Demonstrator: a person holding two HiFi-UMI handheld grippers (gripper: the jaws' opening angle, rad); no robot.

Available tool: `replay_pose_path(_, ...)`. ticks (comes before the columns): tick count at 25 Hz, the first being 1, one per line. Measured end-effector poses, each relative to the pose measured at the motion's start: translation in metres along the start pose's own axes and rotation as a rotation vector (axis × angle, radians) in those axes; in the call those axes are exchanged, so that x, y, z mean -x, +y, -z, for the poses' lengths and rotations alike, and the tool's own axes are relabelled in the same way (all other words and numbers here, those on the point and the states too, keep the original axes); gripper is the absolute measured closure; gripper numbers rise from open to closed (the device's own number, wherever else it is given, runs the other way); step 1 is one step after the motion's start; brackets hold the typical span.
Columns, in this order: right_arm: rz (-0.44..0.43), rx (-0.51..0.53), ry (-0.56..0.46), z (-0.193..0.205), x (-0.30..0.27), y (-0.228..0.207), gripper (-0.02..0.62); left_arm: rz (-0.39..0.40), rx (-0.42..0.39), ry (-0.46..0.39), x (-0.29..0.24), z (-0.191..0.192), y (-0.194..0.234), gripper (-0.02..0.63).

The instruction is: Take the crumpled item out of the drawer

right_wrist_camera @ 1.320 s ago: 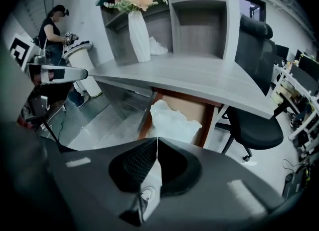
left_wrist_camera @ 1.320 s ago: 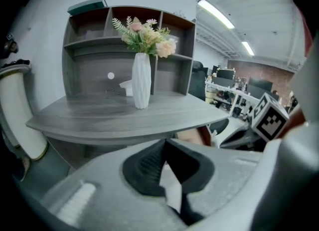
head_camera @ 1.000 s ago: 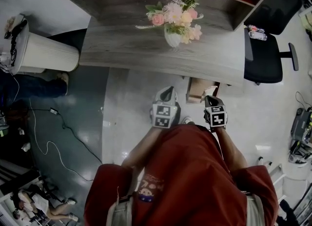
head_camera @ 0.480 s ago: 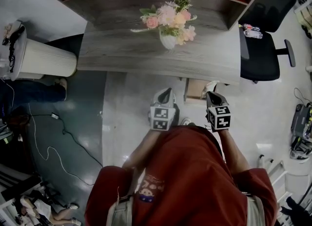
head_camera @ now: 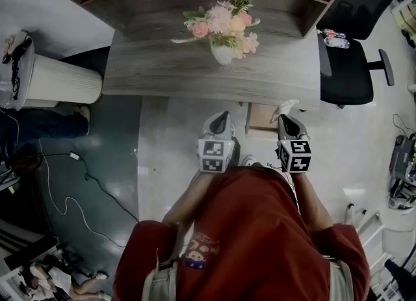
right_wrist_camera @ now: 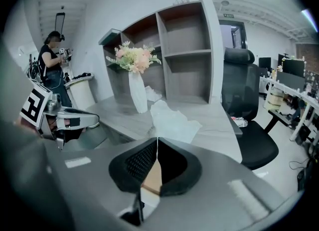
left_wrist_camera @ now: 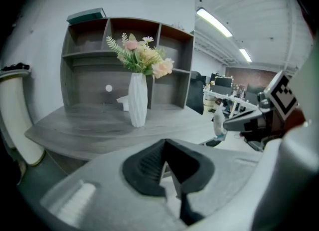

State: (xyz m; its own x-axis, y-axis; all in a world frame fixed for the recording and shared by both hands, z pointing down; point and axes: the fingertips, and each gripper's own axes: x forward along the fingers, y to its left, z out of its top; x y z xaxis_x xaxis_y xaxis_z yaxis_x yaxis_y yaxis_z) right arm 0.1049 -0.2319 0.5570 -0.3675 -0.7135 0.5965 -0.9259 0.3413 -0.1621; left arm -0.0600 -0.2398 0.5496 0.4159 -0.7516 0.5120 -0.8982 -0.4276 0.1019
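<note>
A crumpled white paper [right_wrist_camera: 172, 117] hangs from the tips of my right gripper [right_wrist_camera: 157, 140], whose jaws are shut on it. In the head view the paper [head_camera: 286, 106] sits just above the open brown drawer [head_camera: 260, 121] under the desk's front edge, at the right gripper [head_camera: 283, 117]. My left gripper [head_camera: 221, 117] is held level beside it to the left of the drawer, and its jaws [left_wrist_camera: 163, 145] are shut with nothing between them.
The grey wooden desk [head_camera: 169, 65] carries a white vase of flowers [head_camera: 224, 51] and a shelf unit behind. A black office chair [head_camera: 351, 65] with a bottle [head_camera: 337, 37] stands right. A white cylindrical bin [head_camera: 58, 78] and floor cables [head_camera: 84, 176] are left.
My right gripper has lifted the crumpled paper up from the drawer toward the desk edge. The left gripper has stayed beside it.
</note>
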Motion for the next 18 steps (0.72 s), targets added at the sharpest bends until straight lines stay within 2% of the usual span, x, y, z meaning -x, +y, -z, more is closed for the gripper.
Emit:
replay_pose_path(4, 0.040, -0.003, -0.046, -0.0029, 0.0047, -0.0042, 0.591, -0.001, -0.048, -0.026, 0.0039, -0.0081, -0.0025, 0.607)
replay_pose_path(9, 0.059, -0.010, -0.078, -0.0069, 0.0070, -0.0057, 0.591, -0.003, -0.048, -0.031, 0.0048, -0.0078, -0.0014, 0.607)
replay_pose_path(18, 0.052, -0.007, -0.068, -0.0047, 0.0066, -0.0056, 0.591, 0.002, -0.036, -0.042, 0.0036, -0.0126, -0.0032, 0.607)
